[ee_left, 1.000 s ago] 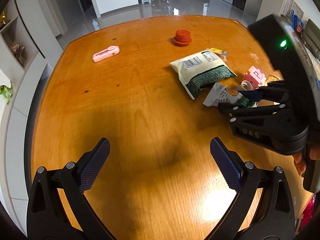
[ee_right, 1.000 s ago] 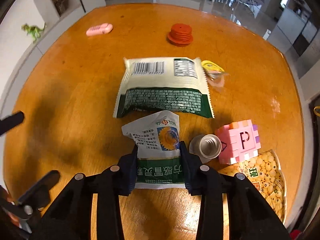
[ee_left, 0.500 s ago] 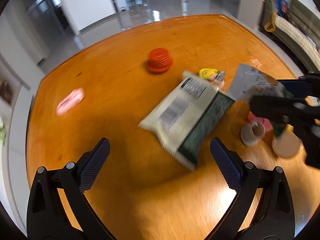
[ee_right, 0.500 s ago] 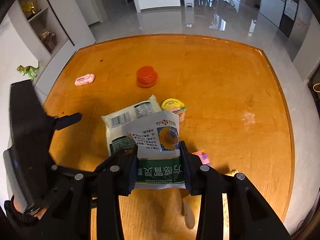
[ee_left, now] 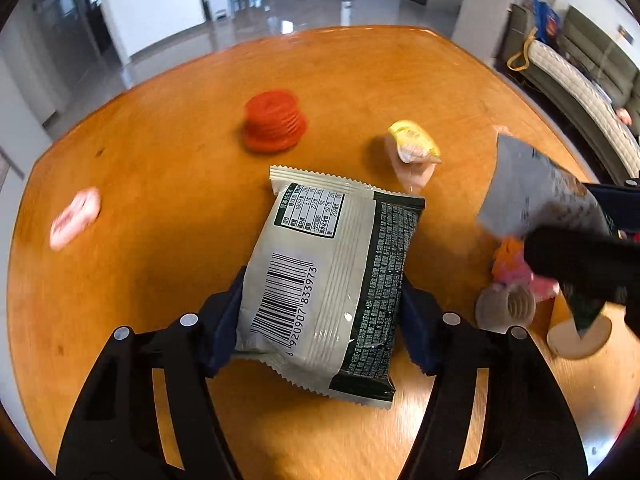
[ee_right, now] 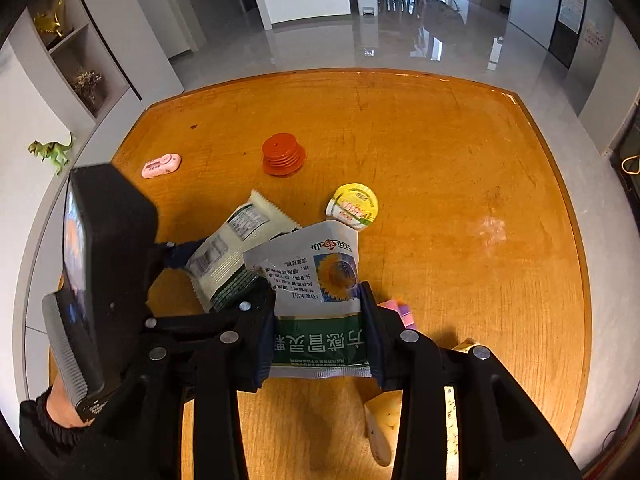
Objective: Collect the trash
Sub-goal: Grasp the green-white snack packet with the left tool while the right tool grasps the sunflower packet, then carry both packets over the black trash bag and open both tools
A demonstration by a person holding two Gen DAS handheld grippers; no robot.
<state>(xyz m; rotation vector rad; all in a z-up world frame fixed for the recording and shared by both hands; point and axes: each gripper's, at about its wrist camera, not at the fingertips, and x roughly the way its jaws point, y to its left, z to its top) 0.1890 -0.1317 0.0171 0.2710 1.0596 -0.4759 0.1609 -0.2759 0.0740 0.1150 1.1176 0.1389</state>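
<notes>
The white-and-green snack packet (ee_left: pixel 332 280), lying free on the wooden table (ee_left: pixel 160 184) a second ago, now sits pinched between the left gripper (ee_left: pixel 320 312) fingers. The right gripper (ee_right: pixel 318 332) still clamps the sunflower-seed pouch (ee_right: pixel 316 280), now lifted above the table. Two pieces look collected; the yellow jelly cup (ee_right: pixel 353 206) remains.

2 grippers (left (ee_left: pixel 320 320), right (ee_right: pixel 318 332)) | 2 wrappers (big (ee_left: pixel 332 272), small (ee_right: pixel 320 280)) | 1 red cap stack (ee_right: pixel 283 155) | 1 yellow cup (ee_right: pixel 353 207) | 1 pink case (ee_right: pixel 161 165) | 1 table (ee_right: pixel 440 160)
</notes>
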